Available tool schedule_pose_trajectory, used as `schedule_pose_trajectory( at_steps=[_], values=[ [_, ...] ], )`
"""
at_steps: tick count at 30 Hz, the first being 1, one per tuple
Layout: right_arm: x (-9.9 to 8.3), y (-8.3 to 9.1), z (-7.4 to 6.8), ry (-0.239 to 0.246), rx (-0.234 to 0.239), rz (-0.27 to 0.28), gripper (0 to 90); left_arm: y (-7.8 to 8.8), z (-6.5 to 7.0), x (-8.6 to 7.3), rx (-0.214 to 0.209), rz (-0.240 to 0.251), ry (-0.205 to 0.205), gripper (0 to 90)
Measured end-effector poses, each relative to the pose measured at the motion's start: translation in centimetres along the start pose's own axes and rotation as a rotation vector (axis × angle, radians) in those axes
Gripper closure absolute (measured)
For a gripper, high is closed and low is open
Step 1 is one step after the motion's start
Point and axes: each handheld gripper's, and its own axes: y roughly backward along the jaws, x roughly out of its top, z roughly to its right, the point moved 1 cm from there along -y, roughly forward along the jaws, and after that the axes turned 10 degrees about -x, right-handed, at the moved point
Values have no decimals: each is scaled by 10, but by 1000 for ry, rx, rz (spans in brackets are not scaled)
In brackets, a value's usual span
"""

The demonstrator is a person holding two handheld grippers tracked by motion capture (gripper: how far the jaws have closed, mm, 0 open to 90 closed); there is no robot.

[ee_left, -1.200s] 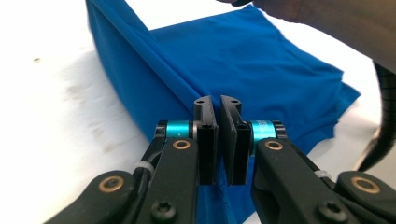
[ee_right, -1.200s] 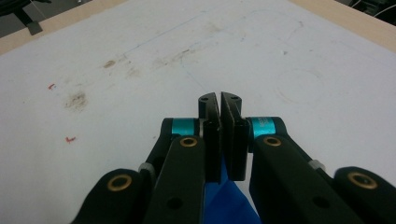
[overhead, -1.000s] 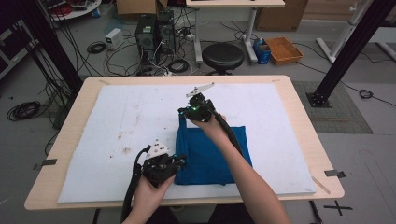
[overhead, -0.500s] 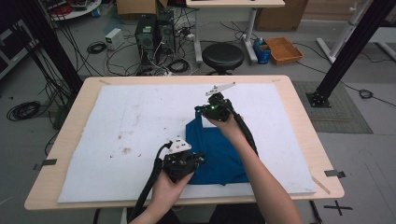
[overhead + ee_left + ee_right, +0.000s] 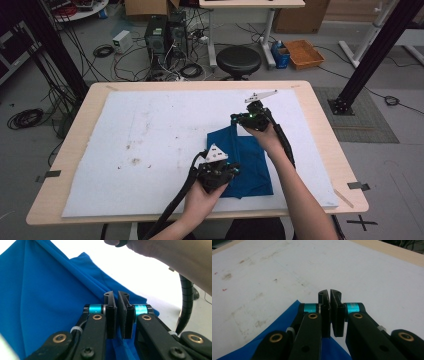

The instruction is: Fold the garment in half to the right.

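Between both claws, left claw (image 5: 227, 171) and right claw (image 5: 239, 120) pinch blue cloth (image 5: 247, 157).

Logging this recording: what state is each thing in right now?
blue cloth: partly folded, left edge lifted off the mat
left claw: shut on the cloth's near corner
right claw: shut on the cloth's far corner
white mat: flat, stained

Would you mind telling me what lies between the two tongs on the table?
In the high view, folded blue cloth spans the stretch between the left tongs and the right tongs.
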Motion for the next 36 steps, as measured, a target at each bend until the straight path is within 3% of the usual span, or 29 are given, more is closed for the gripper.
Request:
schedule_pose_trajectory(
  at_steps=[10,21,31,33,36],
  values=[
    [-23,10,22,-14,-34,-50,878,-28,11,-1,-40,-24,-3,850],
    [-41,20,38,-9,-91,-78,878,-53,18,-1,-63,-39,5,850],
    [-55,22,52,-25,-106,-118,875,-71,23,-1,-87,-59,11,848],
    [-56,23,53,-22,-117,-128,871,-73,23,-2,-108,-61,13,814],
    [-57,24,53,-18,-140,-126,837,-73,25,-3,-139,-65,12,669]
  ],
)
